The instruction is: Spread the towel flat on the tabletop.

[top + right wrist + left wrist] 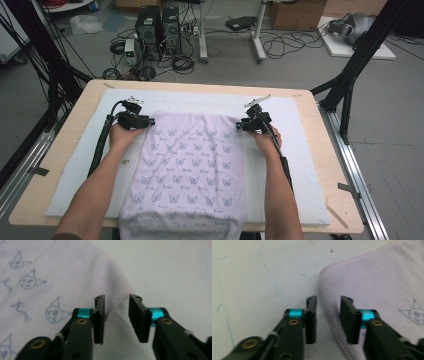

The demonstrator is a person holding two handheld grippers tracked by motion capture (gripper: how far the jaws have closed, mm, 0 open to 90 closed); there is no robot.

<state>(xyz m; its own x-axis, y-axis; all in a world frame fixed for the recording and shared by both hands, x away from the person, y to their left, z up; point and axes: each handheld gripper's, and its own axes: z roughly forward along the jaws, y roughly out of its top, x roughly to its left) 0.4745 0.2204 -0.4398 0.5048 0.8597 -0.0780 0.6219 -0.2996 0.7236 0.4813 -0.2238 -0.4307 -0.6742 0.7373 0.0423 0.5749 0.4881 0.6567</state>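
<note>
With the towel [192, 165] flat on the bench's white mat [295, 150], my left hand-held gripper [328, 315] and right hand-held gripper [116, 315] stand released at its far corners; each should close squarely on its hem.

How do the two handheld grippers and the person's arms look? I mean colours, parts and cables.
Both the left gripper and the right gripper are black, with two flat black jaws, turquoise rings and brass-coloured rivets behind them. Each carries a grey three-cornered plate on top and trails a thick black cable along the forearm. The forearms are bare; a dark sleeve edge shows near the left elbow.
</note>
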